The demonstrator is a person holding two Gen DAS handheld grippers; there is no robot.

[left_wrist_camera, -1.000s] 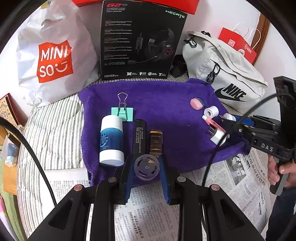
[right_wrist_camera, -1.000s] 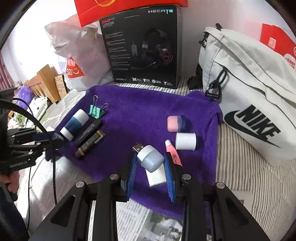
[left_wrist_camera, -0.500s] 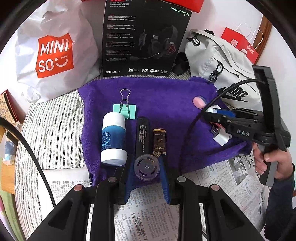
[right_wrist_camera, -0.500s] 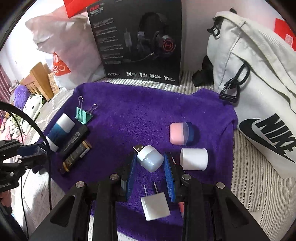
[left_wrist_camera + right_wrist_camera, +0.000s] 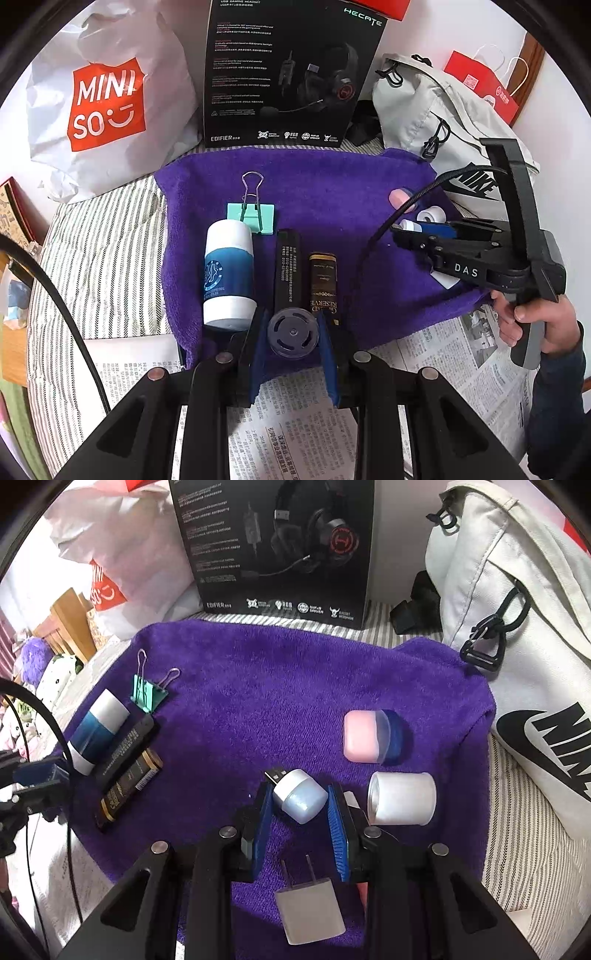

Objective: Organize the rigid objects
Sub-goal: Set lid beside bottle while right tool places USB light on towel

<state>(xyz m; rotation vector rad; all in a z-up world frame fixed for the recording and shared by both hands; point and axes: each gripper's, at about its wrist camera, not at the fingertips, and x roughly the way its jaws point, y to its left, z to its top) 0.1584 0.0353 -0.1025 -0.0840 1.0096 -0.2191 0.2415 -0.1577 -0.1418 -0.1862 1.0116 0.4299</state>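
My left gripper [image 5: 292,334] is shut on a round grey-purple spool [image 5: 293,333] at the near edge of the purple towel [image 5: 325,184]. Before it lie a white-and-blue bottle [image 5: 229,269], a black bar [image 5: 286,267], a gold-and-black tube [image 5: 323,282] and a green binder clip [image 5: 252,216]. My right gripper [image 5: 300,808] is shut on a small white-and-blue USB light [image 5: 300,795] just above the towel [image 5: 280,686]. Near it lie a pink-and-blue jar [image 5: 375,736], a white cup [image 5: 402,797] and a white plug adapter [image 5: 310,910].
A black headset box [image 5: 291,70] stands behind the towel, a Miniso bag [image 5: 107,103] at the back left and a white Nike bag [image 5: 517,620] on the right. Newspaper [image 5: 303,435] lies in front. The right gripper also shows in the left wrist view [image 5: 406,229].
My right gripper has carried the USB light forward over the towel, past the plug adapter, toward the jar and cup. My left gripper with the spool has barely moved.
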